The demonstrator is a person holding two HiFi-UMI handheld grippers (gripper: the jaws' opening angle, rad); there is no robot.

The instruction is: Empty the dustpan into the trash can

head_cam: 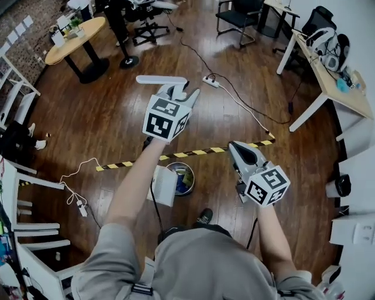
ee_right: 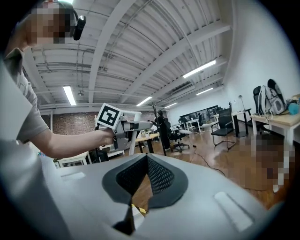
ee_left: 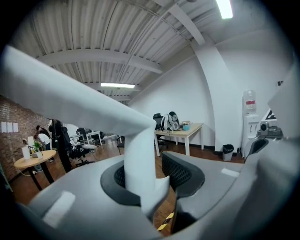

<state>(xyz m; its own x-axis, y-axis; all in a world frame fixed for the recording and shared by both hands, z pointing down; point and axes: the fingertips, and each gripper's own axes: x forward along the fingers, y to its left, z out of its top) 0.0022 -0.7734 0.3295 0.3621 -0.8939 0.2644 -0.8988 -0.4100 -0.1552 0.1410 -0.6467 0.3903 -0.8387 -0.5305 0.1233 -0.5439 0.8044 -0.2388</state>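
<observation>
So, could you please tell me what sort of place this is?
Most likely an open-plan office or lab workspace: there are desks along the side, office chairs standing on a wooden floor, and a water dispenser by the wall.

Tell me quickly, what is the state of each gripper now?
Left gripper: closed on the dustpan handle.
Right gripper: closed, holding nothing.

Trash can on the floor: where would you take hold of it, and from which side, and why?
The trash can stands upright and open-topped, so pinch its rim from above, one jaw inside, one outside. Come at the right side, probably: a white object covers the left rim.
</observation>
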